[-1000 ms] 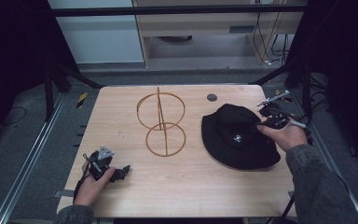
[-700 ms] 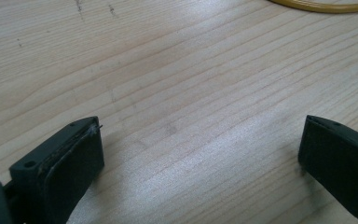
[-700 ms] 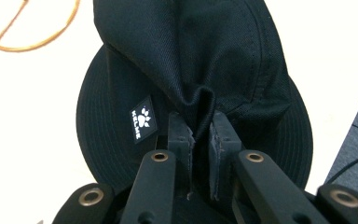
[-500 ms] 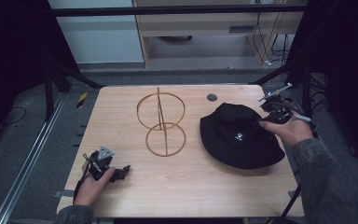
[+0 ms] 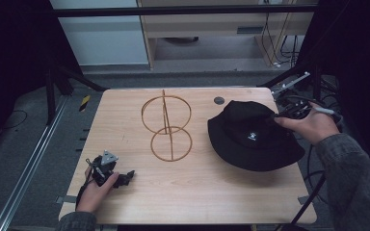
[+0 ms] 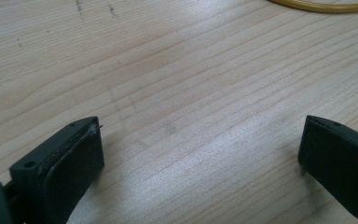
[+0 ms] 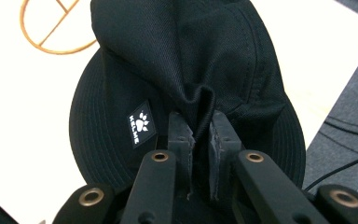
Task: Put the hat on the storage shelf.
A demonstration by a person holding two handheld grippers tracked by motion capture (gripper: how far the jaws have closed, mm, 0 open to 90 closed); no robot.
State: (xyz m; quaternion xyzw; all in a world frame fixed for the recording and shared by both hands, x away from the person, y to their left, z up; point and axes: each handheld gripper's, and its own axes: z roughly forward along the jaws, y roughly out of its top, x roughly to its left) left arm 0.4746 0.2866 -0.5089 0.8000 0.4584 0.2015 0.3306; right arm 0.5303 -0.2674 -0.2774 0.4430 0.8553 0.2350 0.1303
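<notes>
Since the earlier frame our right hand [image 5: 313, 126] has slid from the hat's near-right brim up toward its right side; hat, stand and left side look unchanged.

Surface [image 5: 212, 192]: wood top, mostly bare across the near half, so we have plenty of open room there. Right edge is close, cables hang just past it.

Black bucket hat [image 5: 250, 137]: sits on the right half of the surface, brim flat and near the right edge. Our right gripper [image 7: 199, 128] has its fingers [image 7: 179, 133] pinched narrow on a fold of crown fabric, cloth bunched between them. We judge that a crown grip lets us lift it without the brim folding.

Wire hat stand [image 5: 166, 126]: upright near centre, two rings on a post, just left of the hat and apart from it. Likely the target; short path, nothing between.

Left gripper [image 6: 200, 154]: fingers spread wide over bare wood, holding nothing, parked at the near-left corner [image 5: 111, 173], well clear of the stand.

Small dark disc [image 5: 219, 100]: at the far edge, out of the way.
</notes>
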